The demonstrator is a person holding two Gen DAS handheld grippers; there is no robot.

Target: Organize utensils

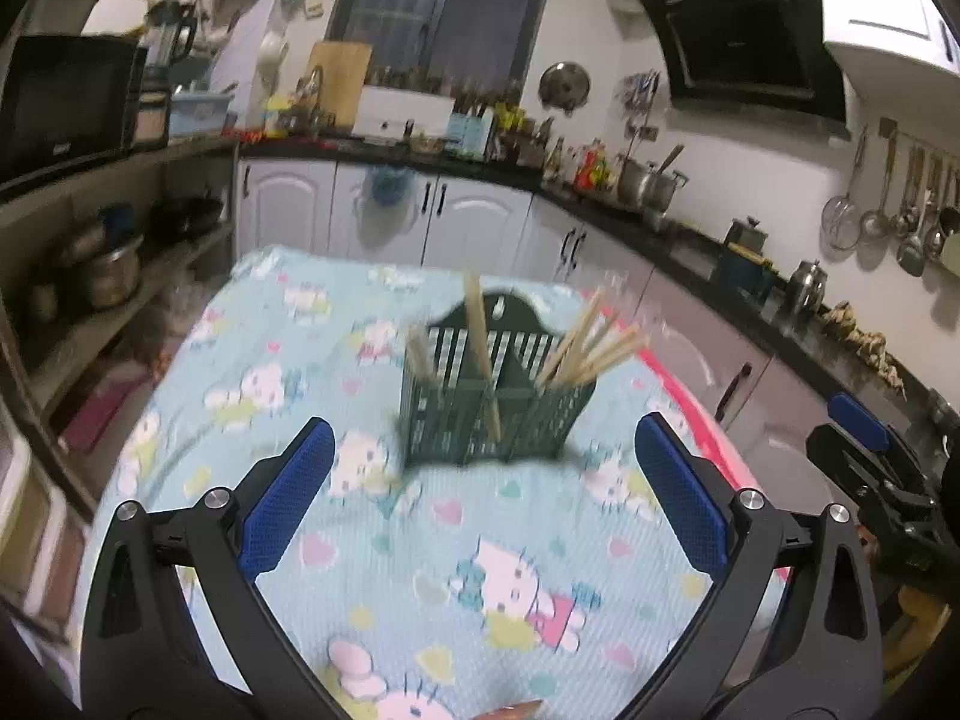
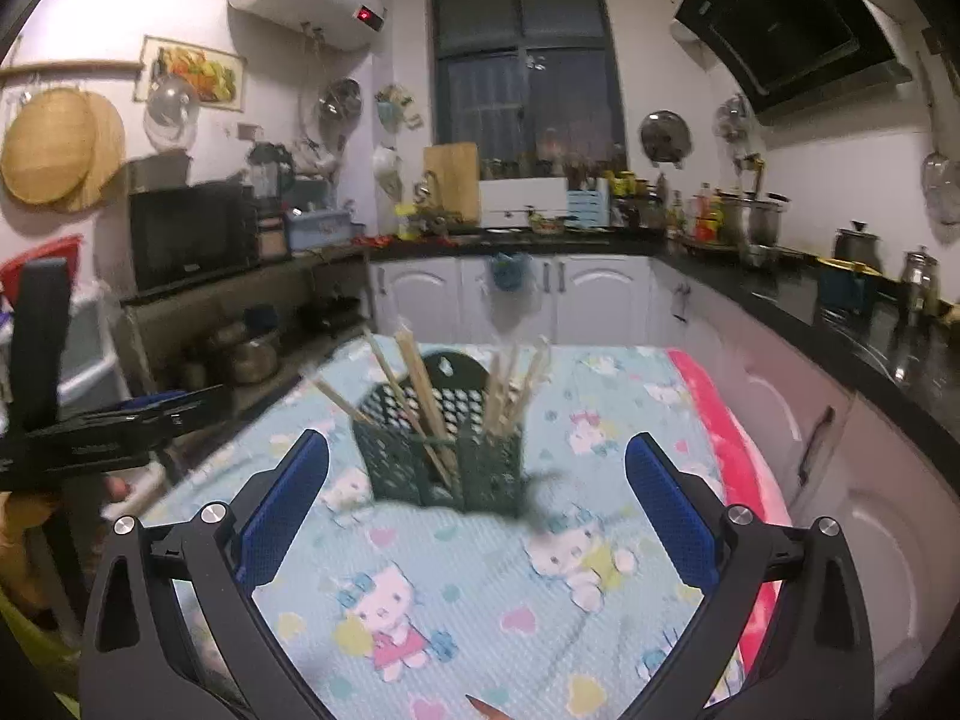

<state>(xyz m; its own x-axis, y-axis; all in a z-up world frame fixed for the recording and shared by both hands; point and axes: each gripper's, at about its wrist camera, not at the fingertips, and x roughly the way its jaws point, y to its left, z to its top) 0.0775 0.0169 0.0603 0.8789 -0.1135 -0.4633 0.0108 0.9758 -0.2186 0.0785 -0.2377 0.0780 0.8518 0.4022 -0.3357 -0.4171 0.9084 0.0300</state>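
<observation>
We see the dark green slotted plastic utensil basket [image 1: 489, 405] standing upright mid-counter on the pale blue cartoon-cat cloth [image 1: 384, 546], wooden chopsticks [image 1: 579, 348] leaning out of its compartments. Our left claw [image 1: 483, 492] and right claw [image 2: 477, 495] both gape wide, empty, short of it. Bare cloth lies between; the counter's red right edge [image 2: 735, 468] looks near, though blurred.

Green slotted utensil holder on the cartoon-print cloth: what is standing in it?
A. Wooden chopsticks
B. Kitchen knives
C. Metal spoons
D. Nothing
A: pale wooden chopsticks lean out of the green utensil holder, more than one of its compartments holding some.
</observation>
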